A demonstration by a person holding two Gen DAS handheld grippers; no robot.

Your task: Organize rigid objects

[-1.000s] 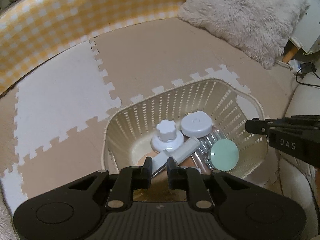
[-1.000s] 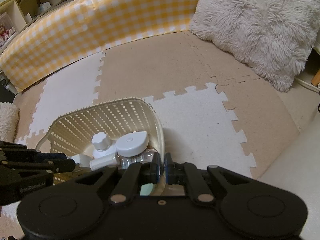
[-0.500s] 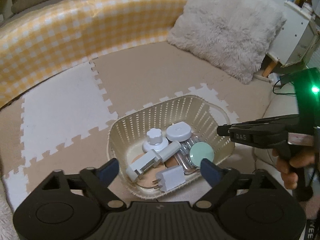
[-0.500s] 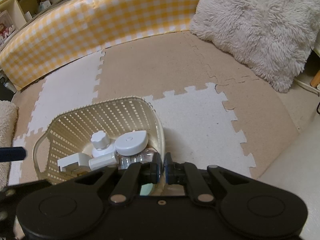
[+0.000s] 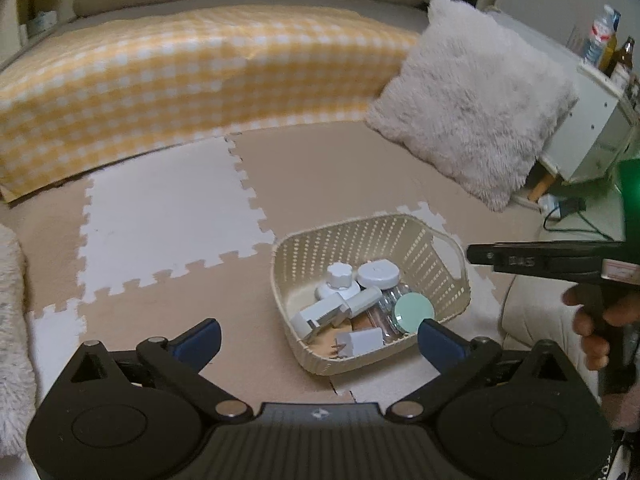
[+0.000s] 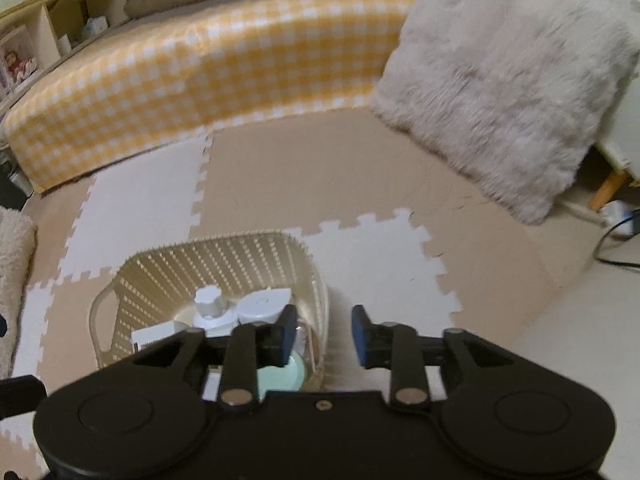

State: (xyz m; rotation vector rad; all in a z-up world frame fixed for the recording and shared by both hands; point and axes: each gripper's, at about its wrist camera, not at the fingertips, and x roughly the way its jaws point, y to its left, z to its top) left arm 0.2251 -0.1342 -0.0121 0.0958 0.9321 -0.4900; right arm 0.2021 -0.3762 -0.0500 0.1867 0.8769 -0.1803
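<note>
Though mixed, all in basket [image 5: 424,248]

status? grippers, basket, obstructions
Left gripper wide open, empty. Right gripper jaws opening, nothing between them. Basket on the foam mat, holding the small items, mint disc included. Nothing in the way.

Open mat [image 5: 168,216] left of basket [image 5: 440,264], fluffy pillow [image 5: 472,92] behind
</note>
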